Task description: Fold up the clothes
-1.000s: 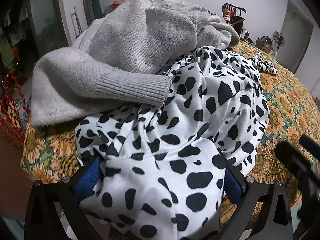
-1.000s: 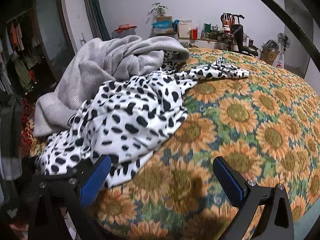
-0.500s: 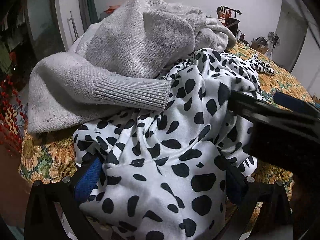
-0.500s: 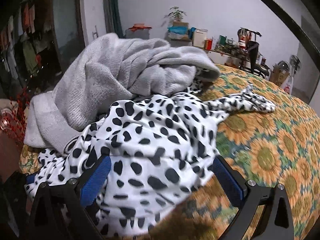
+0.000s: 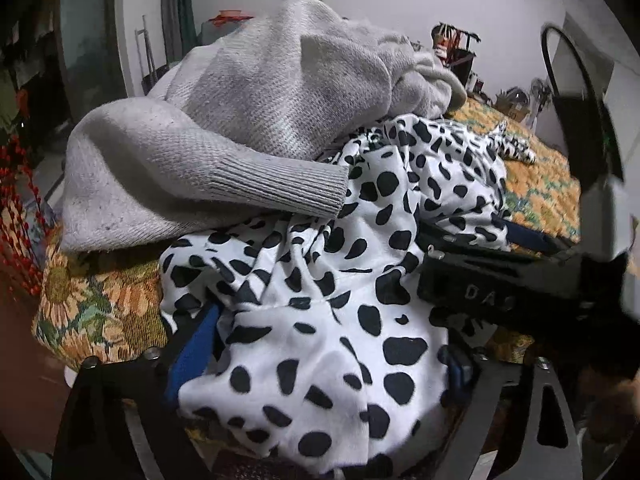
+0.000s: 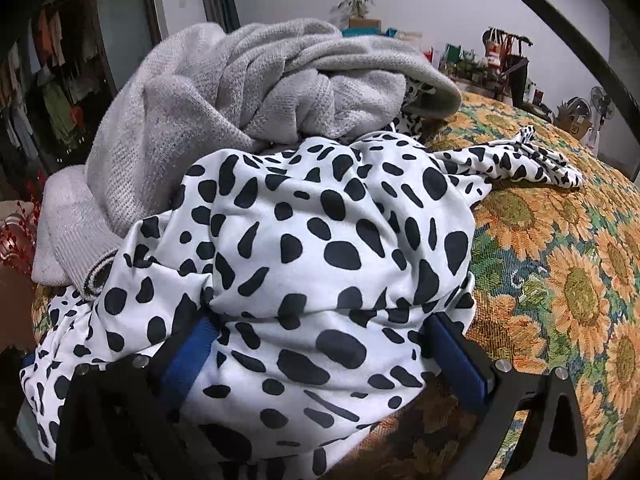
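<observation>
While the left claw [image 5: 320, 360] has just been narrowing, its blue pads [image 5: 192, 354] now bunch a fold of the spotted garment [image 5: 320, 264] between them, so I judge it clenched on the cloth where a second ago it only straddled it. That reads as the first grab before the garment is dragged free and spread for folding. Ahead of this claw and to its left, the grey sweater [image 5: 224, 120] lies heaped over the garment's far part, its ribbed cuff just beyond the pads; the pile rests on a sunflower-patterned bedspread [image 5: 72, 312].

The right claw [image 6: 324, 348] has come in from the bare bedspread onto the same garment [image 6: 320, 240] and now shows at the right of the left view. Cloth fills the gap between its pads [image 6: 460, 356] and touches both, yet the jaws stand wide, so I take it as released, not yet gripping. One sleeve trails away ahead and to its right
</observation>
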